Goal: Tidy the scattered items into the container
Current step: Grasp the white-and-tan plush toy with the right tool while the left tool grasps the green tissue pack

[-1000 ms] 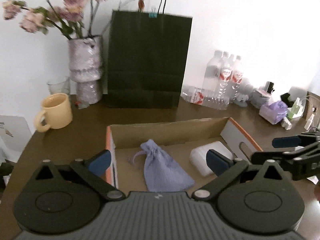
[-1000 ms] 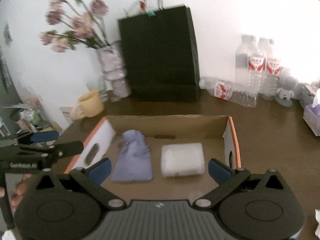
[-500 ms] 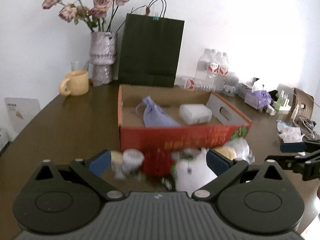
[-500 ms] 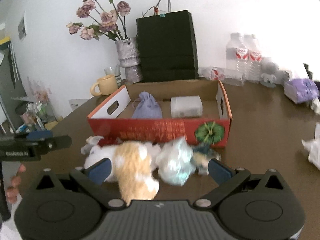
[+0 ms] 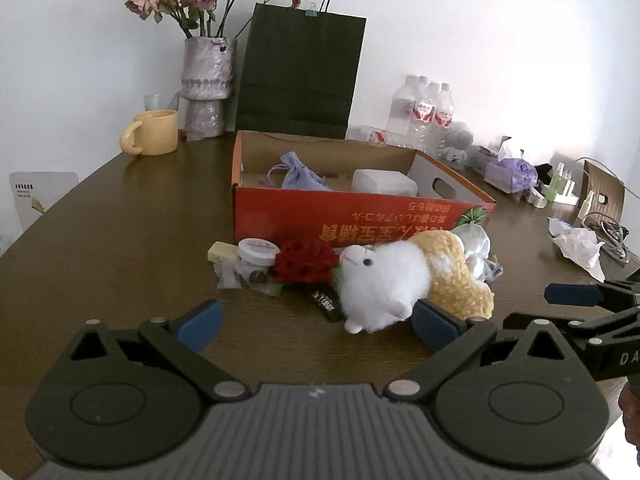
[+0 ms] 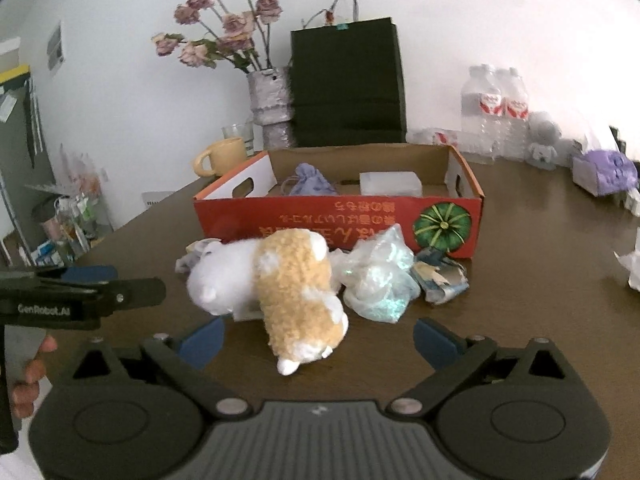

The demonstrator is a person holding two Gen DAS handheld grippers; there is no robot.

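Here, my left gripper (image 5: 316, 322) and right gripper (image 6: 316, 338) both hover with fingers spread, empty. "GenRobot.AI" reads on the left one's side. The fluffy white-and-tan plush (image 6: 280, 276), a crinkled plastic bag (image 6: 376, 276) and a round jar (image 5: 258, 249) lie before the red cardboard box (image 6: 340, 220), printed with upside-down characters.

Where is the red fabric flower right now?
In the left wrist view, the red fabric flower lies on the table before the red box, between the white jar and the white plush.
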